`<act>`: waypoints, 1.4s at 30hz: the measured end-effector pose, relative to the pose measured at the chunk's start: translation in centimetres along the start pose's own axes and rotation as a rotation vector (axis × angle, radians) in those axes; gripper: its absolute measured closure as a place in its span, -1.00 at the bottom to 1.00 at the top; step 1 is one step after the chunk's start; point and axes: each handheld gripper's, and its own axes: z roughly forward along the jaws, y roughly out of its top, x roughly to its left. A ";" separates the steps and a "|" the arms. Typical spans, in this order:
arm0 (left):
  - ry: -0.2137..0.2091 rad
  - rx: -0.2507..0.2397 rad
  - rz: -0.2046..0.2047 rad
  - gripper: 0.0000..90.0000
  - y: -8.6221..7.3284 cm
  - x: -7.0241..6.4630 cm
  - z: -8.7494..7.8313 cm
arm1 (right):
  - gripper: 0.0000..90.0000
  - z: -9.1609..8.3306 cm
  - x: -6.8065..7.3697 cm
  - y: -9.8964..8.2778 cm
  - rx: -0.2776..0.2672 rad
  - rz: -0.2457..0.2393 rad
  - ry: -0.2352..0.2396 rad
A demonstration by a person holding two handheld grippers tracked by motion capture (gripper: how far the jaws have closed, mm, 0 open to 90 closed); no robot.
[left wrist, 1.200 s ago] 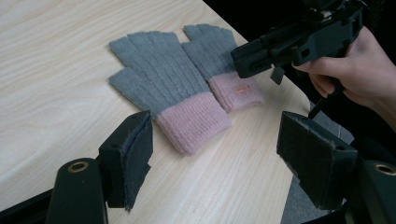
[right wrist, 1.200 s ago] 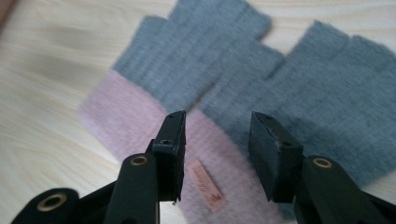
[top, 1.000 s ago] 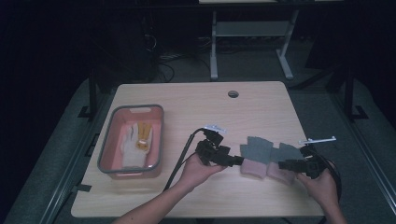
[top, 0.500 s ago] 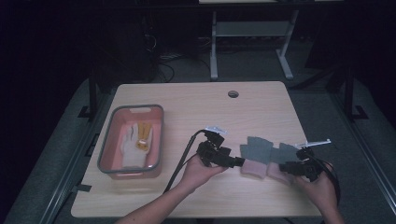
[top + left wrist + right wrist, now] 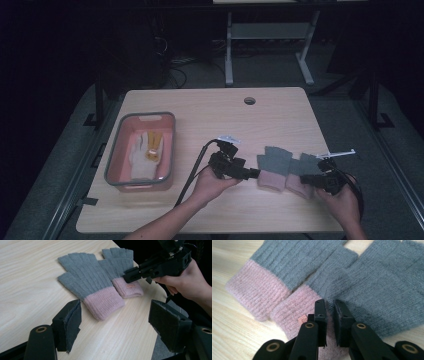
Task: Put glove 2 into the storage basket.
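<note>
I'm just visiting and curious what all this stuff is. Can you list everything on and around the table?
fingerless gloves: two, grey with pink cuffs, side by side at the table's near right
bin: one, pink with grey rim, on the table's left
white glove: one, lying in the bin
orange-yellow item: one, in the bin, too small to name
table: one, light wood, round hole near its far edge
metal frame: one, pale, on the floor beyond the table
left hand-held gripper: one, black, open before the nearer cuff
right hand-held gripper: one, black, just closing, pinching the right glove's cuff
</note>
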 end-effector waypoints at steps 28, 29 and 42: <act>0.011 -0.016 -0.011 -0.41 0.0 0.4 -0.7 | 0.83 -2.5 1.0 1.2 -0.037 -0.043 0.010; 0.012 -0.015 -0.010 -0.41 0.0 0.4 -0.8 | 0.83 -2.6 1.2 1.4 -0.040 -0.045 0.016; 0.018 -0.017 -0.023 -0.41 -0.2 0.9 -1.1 | 0.83 -1.5 4.1 3.5 -0.033 -0.119 0.060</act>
